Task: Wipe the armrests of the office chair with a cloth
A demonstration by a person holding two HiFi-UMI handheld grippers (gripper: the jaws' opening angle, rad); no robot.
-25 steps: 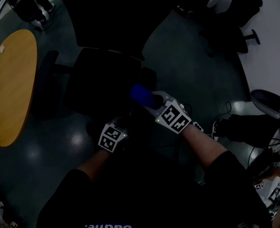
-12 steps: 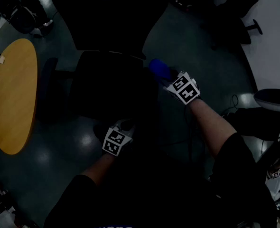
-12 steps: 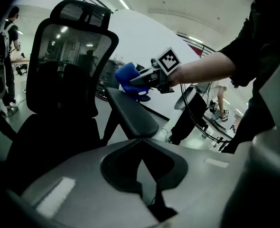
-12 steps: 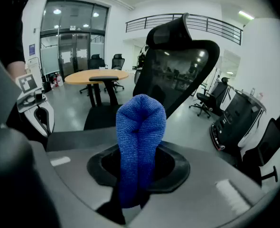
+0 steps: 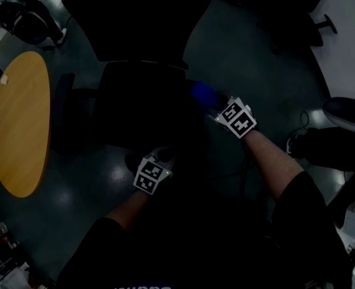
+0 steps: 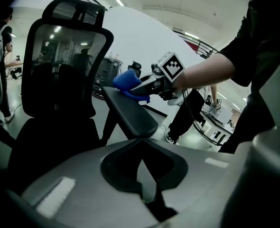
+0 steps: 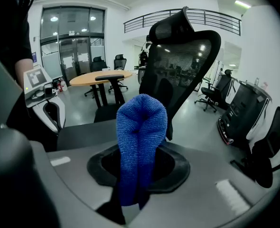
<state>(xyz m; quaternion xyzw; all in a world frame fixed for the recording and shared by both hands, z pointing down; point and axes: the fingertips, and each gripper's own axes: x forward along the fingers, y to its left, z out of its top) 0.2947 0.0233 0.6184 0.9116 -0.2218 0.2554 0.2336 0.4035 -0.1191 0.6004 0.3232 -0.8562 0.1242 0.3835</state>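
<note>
R gripper [image 6: 141, 86] clamped on a bright blue terry microfibre cloth [image 7: 141, 137]; cloth bunched into a fat roll, sticking out past the tips. L gripper [image 6: 141, 160] has jaws together w/ nothing between them; it sits near the seat's front edge, well apart from the cloth.

Black mesh-back office chair [image 5: 135, 101]; its dark padded armrest [image 6: 130, 114] on the person's R side carries the cloth. Cloth is at the pad's back end, close to the backrest; left gripper view suggests it's touching the pad top. Front end of that pad is bare. Other armrest [image 5: 63, 110] has nothing on it. Round yellow-wood table [image 5: 18, 122] lies beyond that side, not involved.

Step in hand, my read: wipe stroke along the R-side pad, cloth at the back-end limit.

To do it well:
- press cloth flat on pad top w/ light steady load;
- draw the full length, back end to front end, no lift midway;
- overlap passes to catch both long edges and the rounded front corners;
- angle the wrist so cloth, not jaw tips, meets the pad;
- chair prob. rolls or swivels, so L gripper could steady the seat or the pad's front end;
- don't slacken the grip, since the roll could slip out.

Other armrest needs the same; task looks partway at most.
</note>
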